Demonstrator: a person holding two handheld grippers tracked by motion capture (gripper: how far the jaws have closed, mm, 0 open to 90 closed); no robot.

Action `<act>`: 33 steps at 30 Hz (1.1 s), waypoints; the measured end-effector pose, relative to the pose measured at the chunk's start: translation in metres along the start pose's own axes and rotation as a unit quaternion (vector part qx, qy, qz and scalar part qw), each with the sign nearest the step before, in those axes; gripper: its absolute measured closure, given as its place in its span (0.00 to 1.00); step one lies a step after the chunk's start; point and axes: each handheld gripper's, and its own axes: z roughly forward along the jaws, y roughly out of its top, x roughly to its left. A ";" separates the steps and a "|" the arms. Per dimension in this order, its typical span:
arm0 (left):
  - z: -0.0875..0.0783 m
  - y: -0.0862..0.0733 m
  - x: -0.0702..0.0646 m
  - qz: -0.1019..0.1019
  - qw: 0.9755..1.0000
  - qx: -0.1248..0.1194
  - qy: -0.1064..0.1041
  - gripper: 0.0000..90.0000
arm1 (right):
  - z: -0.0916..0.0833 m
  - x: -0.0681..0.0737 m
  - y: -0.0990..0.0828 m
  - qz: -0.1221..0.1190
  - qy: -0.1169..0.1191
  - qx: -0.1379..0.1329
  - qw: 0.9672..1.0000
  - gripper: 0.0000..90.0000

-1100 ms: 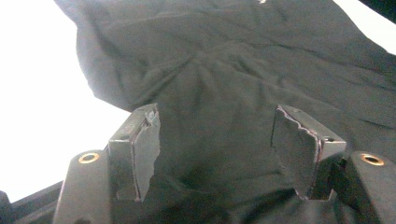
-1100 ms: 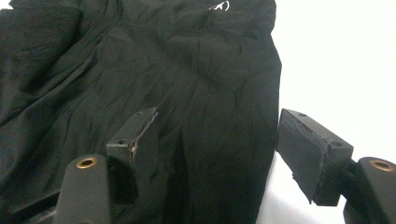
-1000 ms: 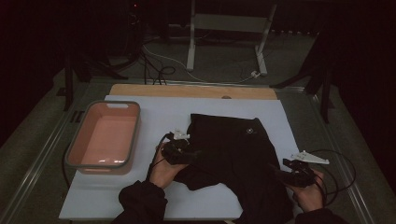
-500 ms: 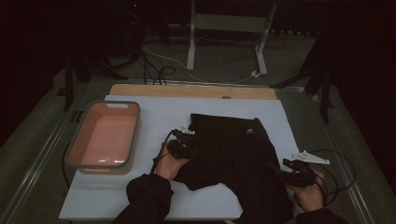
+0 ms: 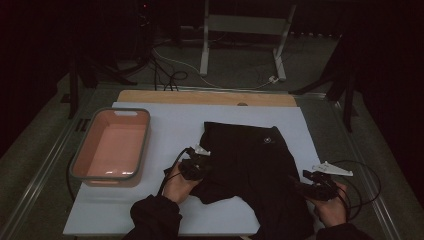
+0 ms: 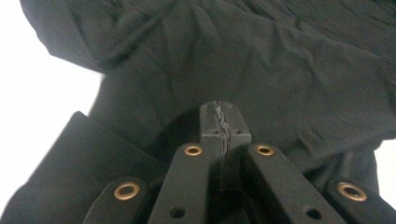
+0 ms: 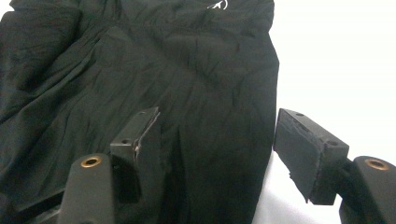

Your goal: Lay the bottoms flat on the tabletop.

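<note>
The left gripper [image 5: 199,164] has just been closing; its jaws now meet, tips pressed together at the left edge of a black garment [image 5: 255,165], though whether cloth is pinched between them is hard to tell. The right gripper [image 5: 309,184] stands wide open, one jaw over the garment's right edge, gripping nothing. The garment lies crumpled on the white table [image 5: 170,125]. A pink tub [image 5: 142,145] sits well to its left.
</note>
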 end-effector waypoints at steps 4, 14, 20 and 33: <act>-0.004 -0.009 -0.009 0.006 1.000 0.003 -0.019 1.00 | 0.000 0.000 0.000 -0.001 0.000 0.000 1.000 0.36; -0.011 -0.018 -0.026 0.031 0.998 -0.008 -0.044 0.73 | 0.000 0.000 0.000 -0.003 0.003 0.001 1.000 0.36; -0.009 -0.020 -0.031 0.049 0.998 -0.001 -0.051 0.48 | 0.001 0.001 0.000 -0.002 0.003 0.001 1.000 0.36; -0.029 -0.037 -0.032 0.036 0.998 -0.012 -0.050 0.50 | 0.001 0.001 0.000 -0.001 0.003 0.002 1.000 0.36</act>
